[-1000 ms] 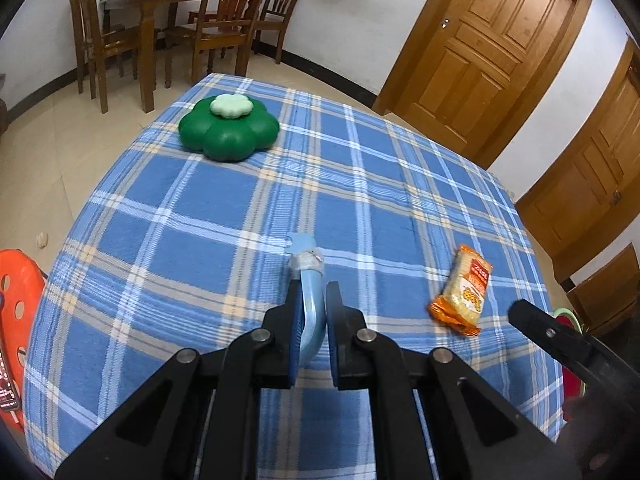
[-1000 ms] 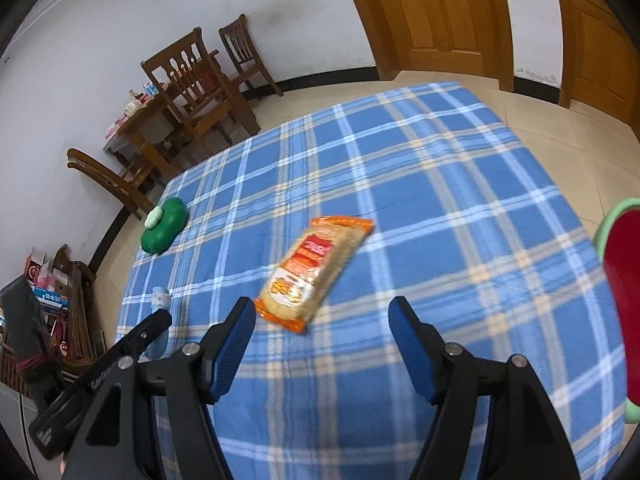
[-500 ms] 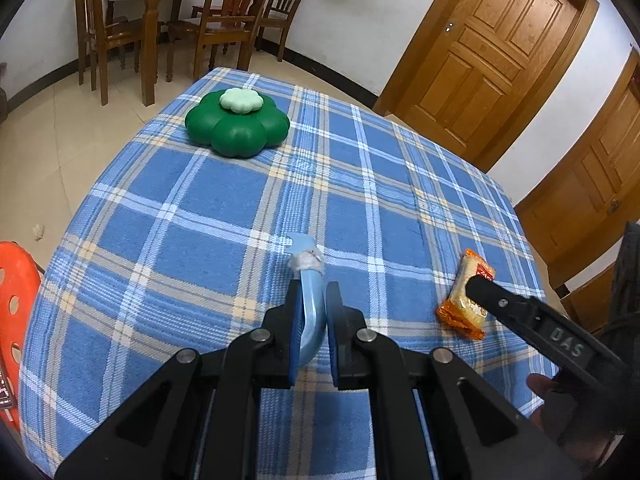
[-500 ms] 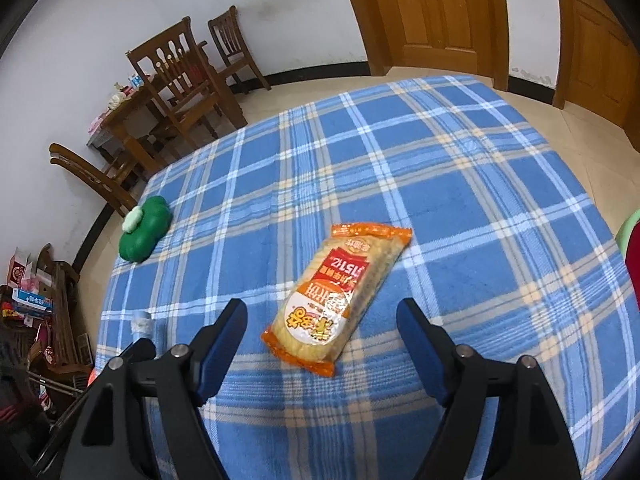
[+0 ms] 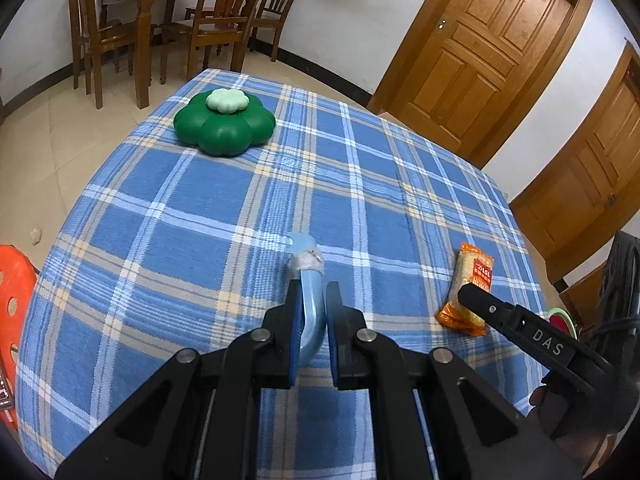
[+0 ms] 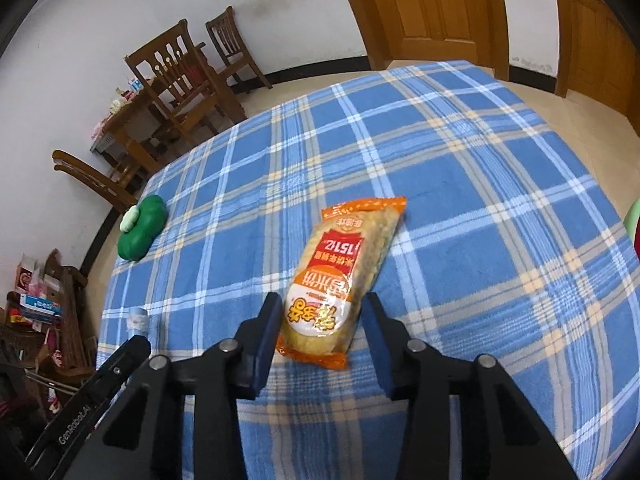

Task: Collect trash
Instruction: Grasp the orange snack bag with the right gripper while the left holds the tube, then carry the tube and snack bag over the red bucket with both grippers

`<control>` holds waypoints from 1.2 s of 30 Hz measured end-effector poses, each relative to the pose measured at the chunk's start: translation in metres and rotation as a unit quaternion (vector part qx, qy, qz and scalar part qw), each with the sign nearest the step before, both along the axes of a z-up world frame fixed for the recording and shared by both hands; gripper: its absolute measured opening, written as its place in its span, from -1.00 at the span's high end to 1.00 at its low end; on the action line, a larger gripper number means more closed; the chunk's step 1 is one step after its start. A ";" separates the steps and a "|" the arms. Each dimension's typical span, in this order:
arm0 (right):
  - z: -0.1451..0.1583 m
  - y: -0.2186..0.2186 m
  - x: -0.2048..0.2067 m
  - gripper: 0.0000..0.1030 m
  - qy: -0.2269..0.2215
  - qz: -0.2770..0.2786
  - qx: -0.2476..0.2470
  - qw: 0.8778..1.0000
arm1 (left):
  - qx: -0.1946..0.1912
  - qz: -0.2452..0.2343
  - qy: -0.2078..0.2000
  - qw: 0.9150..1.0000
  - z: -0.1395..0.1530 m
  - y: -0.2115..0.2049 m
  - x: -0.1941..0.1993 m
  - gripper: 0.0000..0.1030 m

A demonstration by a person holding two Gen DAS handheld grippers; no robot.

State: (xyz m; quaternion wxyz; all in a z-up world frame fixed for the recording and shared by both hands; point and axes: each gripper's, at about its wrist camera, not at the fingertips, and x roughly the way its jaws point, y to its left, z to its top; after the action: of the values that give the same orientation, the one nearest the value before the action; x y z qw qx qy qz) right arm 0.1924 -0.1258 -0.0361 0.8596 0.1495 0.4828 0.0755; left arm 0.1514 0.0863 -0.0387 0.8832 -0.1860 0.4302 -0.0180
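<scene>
Left tongs [image 5: 311, 316] clamp a blue tube [image 5: 307, 300]; right tongs [image 6: 320, 320] (just narrowing) straddle the snack packet [image 6: 340, 276].

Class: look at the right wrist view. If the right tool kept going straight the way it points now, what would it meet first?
The orange snack packet. The right tool already straddles its near end, the jaws having just narrowed around it without clearly pressing; just beyond lies the checked tablecloth.

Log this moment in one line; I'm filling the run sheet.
left gripper: shut on blue tube | right gripper: fingers closing around snack packet, not yet pressing
</scene>
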 end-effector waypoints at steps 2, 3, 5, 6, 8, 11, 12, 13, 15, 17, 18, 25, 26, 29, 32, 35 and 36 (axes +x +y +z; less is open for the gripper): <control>0.000 -0.005 -0.003 0.17 0.001 0.000 0.009 1.000 | 0.000 -0.002 -0.001 1.000 0.001 -0.001 -0.001 0.80; 0.000 -0.006 -0.005 0.18 0.002 0.001 0.012 1.000 | 0.001 -0.003 -0.002 1.000 0.002 -0.003 -0.001 0.80; 0.001 -0.011 -0.011 0.18 0.000 0.002 0.015 1.000 | 0.001 -0.006 -0.004 1.000 0.004 -0.005 -0.003 0.80; 0.001 -0.013 -0.014 0.18 -0.001 0.002 0.014 1.000 | 0.001 -0.008 -0.005 1.000 0.005 -0.007 -0.003 0.80; 0.003 -0.017 -0.021 0.18 -0.005 0.002 0.011 1.000 | 0.000 -0.012 -0.006 1.000 0.007 -0.010 -0.004 0.80; 0.007 -0.025 -0.033 0.18 -0.011 0.003 0.009 1.000 | -0.001 -0.020 -0.007 1.000 0.009 -0.015 -0.005 0.80; 0.008 -0.028 -0.036 0.18 -0.013 0.003 0.009 1.000 | -0.001 -0.022 -0.009 1.000 0.011 -0.017 -0.006 0.80; 0.010 -0.031 -0.040 0.18 -0.015 0.002 0.009 1.000 | -0.001 -0.024 -0.010 1.000 0.012 -0.019 -0.007 0.80; 0.013 -0.038 -0.046 0.18 -0.019 -0.001 0.011 1.000 | -0.001 -0.028 -0.012 1.000 0.014 -0.023 -0.009 0.80; 0.017 -0.044 -0.052 0.18 -0.023 -0.004 0.013 1.000 | -0.003 -0.035 -0.015 0.999 0.018 -0.027 -0.011 0.80; 0.020 -0.047 -0.055 0.18 -0.026 -0.006 0.014 1.000 | -0.004 -0.038 -0.016 0.999 0.019 -0.030 -0.012 0.80; 0.034 -0.067 -0.072 0.18 -0.045 -0.019 0.021 0.999 | -0.005 -0.060 -0.025 0.998 0.030 -0.048 -0.017 0.80; 0.036 -0.070 -0.074 0.18 -0.048 -0.021 0.022 0.998 | -0.006 -0.063 -0.026 0.998 0.032 -0.051 -0.018 0.80; 0.041 -0.078 -0.081 0.18 -0.054 -0.027 0.025 0.998 | -0.008 -0.074 -0.028 0.997 0.036 -0.059 -0.021 0.80; 0.046 -0.087 -0.088 0.18 -0.061 -0.036 0.028 0.997 | -0.009 -0.086 -0.030 0.996 0.040 -0.069 -0.023 0.80; 0.050 -0.097 -0.094 0.18 -0.067 -0.045 0.033 0.996 | -0.011 -0.096 -0.031 0.995 0.043 -0.077 -0.025 0.80; 0.052 -0.100 -0.096 0.18 -0.069 -0.048 0.034 0.996 | -0.012 -0.101 -0.031 0.994 0.044 -0.080 -0.025 0.80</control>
State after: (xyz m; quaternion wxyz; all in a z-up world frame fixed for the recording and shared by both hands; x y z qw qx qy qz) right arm 0.0964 -0.2256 0.0157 0.8881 0.1960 0.4114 0.0605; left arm 0.1260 0.0060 0.0053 0.8874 -0.1514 0.4191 -0.1175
